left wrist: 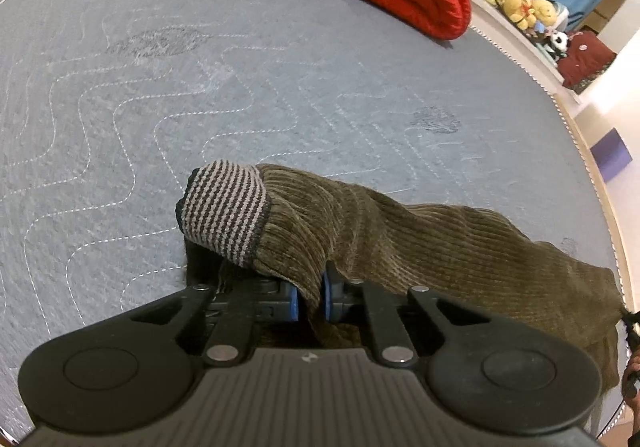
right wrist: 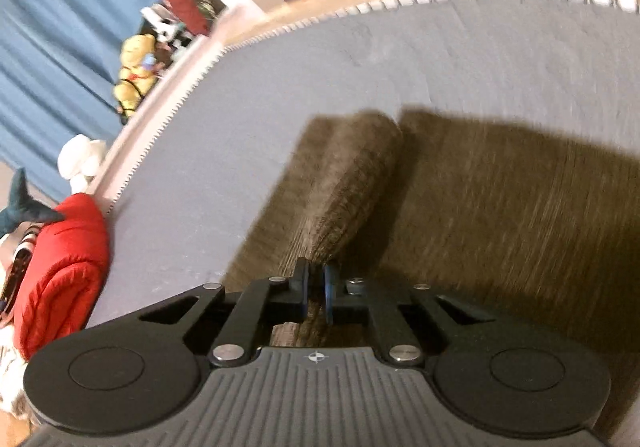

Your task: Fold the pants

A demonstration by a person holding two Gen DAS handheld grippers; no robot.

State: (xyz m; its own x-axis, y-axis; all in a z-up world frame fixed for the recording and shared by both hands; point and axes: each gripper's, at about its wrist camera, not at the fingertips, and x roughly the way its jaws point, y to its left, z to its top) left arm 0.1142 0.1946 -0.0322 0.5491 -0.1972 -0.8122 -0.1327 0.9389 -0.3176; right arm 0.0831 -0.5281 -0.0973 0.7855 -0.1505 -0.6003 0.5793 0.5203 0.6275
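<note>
The pants (left wrist: 420, 231) were olive corduroy with a striped knit cuff (left wrist: 226, 211), and they lay on the grey quilted bed (left wrist: 200, 87), toward its near edge and its right-hand side as the left wrist view showed it. The left tool (left wrist: 310, 301) was clamped on a fold of corduroy just behind the cuff, its blue pads pressing the cloth from both sides. The right tool (right wrist: 316, 293) was likewise closed on a pinched ridge of corduroy (right wrist: 352, 183), with more of the garment spread flat beside it; that view was blurred, so I could not tell which part of the pants it held.

The long axis of the leg ran across the bed. The cuff pointed away from the left tool toward the middle of the mattress, and the body of the pants trailed off to the right edge, where the cloth hung over.

The step in hand looked like carrying two gripped points over to make a fold. To do it well, both grips should stay firm and move together at the same height, keeping the cloth between them taut enough that no slack bunches. The cuff should land square on the layer beneath, edges matched, before either tool lets go.
</note>
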